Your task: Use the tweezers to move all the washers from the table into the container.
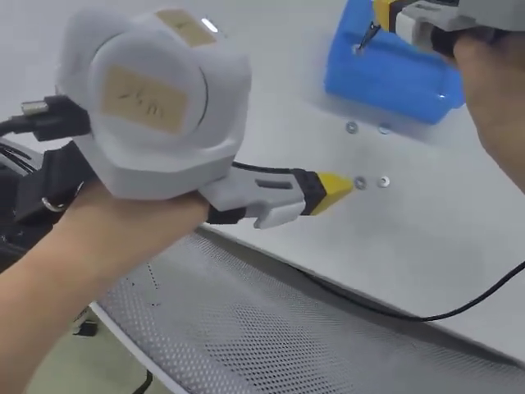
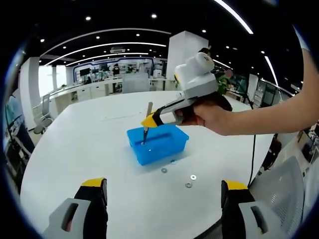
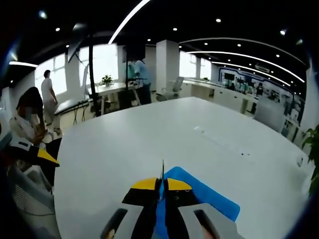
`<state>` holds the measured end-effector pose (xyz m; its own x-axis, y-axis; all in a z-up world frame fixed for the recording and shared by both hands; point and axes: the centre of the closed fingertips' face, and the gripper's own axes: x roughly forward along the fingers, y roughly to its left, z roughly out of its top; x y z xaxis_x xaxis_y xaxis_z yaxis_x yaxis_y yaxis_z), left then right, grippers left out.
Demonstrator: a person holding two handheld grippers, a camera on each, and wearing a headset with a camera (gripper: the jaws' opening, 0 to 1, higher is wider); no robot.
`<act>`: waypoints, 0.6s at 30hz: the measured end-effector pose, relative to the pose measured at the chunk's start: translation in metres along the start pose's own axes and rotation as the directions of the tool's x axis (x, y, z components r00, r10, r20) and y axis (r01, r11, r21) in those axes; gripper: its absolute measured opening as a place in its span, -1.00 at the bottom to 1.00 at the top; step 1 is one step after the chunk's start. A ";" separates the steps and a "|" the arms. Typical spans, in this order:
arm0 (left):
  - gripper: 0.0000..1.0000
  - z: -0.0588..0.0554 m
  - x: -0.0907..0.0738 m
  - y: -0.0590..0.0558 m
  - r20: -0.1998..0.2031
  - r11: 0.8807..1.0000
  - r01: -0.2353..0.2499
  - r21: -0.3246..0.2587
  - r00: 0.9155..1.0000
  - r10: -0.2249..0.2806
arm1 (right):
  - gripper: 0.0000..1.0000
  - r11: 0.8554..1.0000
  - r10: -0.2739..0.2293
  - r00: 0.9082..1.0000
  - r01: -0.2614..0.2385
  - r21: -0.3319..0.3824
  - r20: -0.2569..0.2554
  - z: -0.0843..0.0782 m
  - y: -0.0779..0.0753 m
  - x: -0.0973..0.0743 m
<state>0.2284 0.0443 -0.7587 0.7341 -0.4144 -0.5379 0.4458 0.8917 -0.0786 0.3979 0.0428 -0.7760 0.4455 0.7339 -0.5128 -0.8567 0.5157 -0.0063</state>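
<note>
Right gripper (image 3: 161, 185), clamped on tweezers (image 2: 147, 119), dips them into the blue container (image 1: 394, 82) beneath. Left gripper (image 2: 163, 184), wide open and empty, faces four washers (image 1: 359, 182) left ahead on the table (image 1: 459, 213).

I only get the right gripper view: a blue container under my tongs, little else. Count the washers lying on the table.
Observer: Four washers lie on the table, all outside the blue container. Two are close to its wall and two farther out, towards the open left tongs.
Operator: Now say where the tips of the tweezers are.
Observer: The tweezers, gripped in the right tongs, point down with their tips inside the container's walls.
</note>
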 end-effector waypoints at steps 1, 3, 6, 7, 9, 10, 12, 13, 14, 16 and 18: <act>0.94 0.002 0.002 0.000 0.001 1.000 0.005 -0.003 1.000 -0.005 | -0.99 1.000 0.002 1.000 -0.002 0.002 -0.005 -0.002 -0.001 0.003; 0.93 0.004 0.006 0.000 0.002 1.000 0.011 -0.005 1.000 -0.011 | -0.99 1.000 0.008 1.000 -0.008 -0.001 -0.011 -0.005 -0.001 0.007; 0.93 0.002 0.010 -0.001 -0.005 1.000 0.022 -0.009 1.000 -0.022 | -0.99 1.000 0.014 1.000 -0.014 0.001 -0.020 -0.009 -0.002 0.013; 0.93 0.001 0.011 0.000 -0.012 1.000 0.023 -0.013 1.000 -0.024 | -0.99 1.000 0.017 1.000 -0.017 0.000 -0.023 -0.010 -0.002 0.015; 0.93 0.000 0.015 0.004 -0.019 1.000 0.023 -0.015 1.000 -0.024 | -0.99 1.000 0.019 1.000 -0.019 0.002 -0.022 -0.011 -0.002 0.018; 0.93 0.000 0.016 0.004 -0.021 1.000 0.025 -0.015 0.999 -0.025 | -0.99 1.000 0.021 1.000 -0.021 0.002 -0.021 -0.011 -0.002 0.019; 0.92 -0.002 0.018 0.007 -0.027 0.999 0.025 -0.020 0.999 -0.026 | -0.99 1.000 0.025 0.999 -0.025 0.002 -0.023 -0.012 -0.001 0.021; 0.92 -0.003 0.019 0.007 -0.032 0.999 0.026 -0.021 0.999 -0.027 | -0.99 1.000 0.027 0.999 -0.027 0.000 -0.023 -0.012 0.000 0.022; 0.92 -0.004 0.019 0.008 -0.037 0.999 0.026 -0.021 0.999 -0.026 | -0.99 1.000 0.028 0.999 -0.028 -0.004 -0.030 -0.014 0.001 0.024; 0.92 -0.004 0.019 0.009 -0.039 1.000 0.022 -0.013 0.999 -0.022 | -0.99 0.999 0.031 0.999 -0.032 -0.014 -0.032 -0.015 0.002 0.024; 0.92 -0.006 0.018 0.010 -0.040 1.000 0.023 -0.011 0.999 -0.023 | -0.99 0.999 0.034 0.999 -0.035 -0.022 -0.038 -0.017 0.003 0.025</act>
<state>0.2428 0.0465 -0.7739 0.7022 -0.4274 -0.5695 0.4568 0.8839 -0.1002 0.4021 0.0553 -0.8040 0.4056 0.7339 -0.5449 -0.8774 0.4796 -0.0071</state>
